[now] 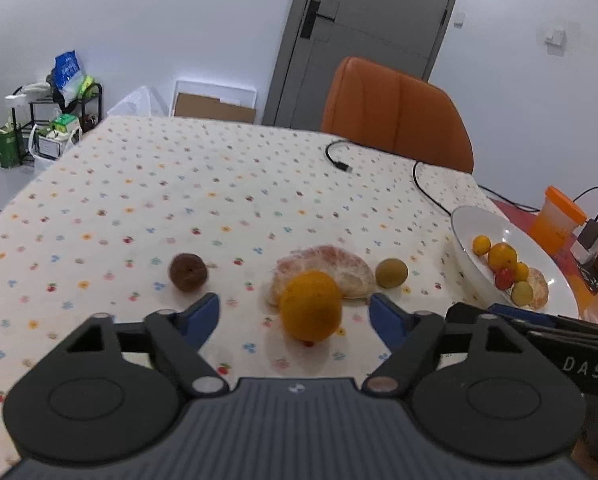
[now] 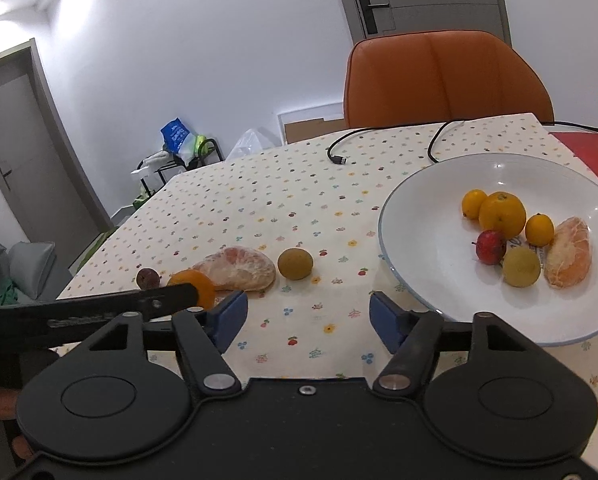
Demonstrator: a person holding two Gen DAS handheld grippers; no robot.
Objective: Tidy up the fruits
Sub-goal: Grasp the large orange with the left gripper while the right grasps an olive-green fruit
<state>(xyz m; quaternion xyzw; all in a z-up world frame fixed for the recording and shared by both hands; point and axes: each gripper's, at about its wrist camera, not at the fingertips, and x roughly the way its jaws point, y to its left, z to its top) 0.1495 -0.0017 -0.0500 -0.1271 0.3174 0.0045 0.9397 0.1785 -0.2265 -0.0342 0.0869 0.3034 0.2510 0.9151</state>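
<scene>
Left wrist view: your left claw (image 1: 295, 314) gapes wide around the orange (image 1: 310, 305), left of the plate (image 1: 471, 264); closing off-centre could roll it. Right wrist view: your right claw (image 2: 308, 312) is spread, empty, beside the plate (image 2: 411, 208).

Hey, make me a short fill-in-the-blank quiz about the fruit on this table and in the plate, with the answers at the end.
1. The left gripper is open around the ___ fruit on the tablecloth.
2. The white plate holds ___ pieces of fruit.
3. The only red fruit lies in the ___.
4. The chair behind the table is ___ in colour.

Missing words: orange; six; plate; orange
</scene>
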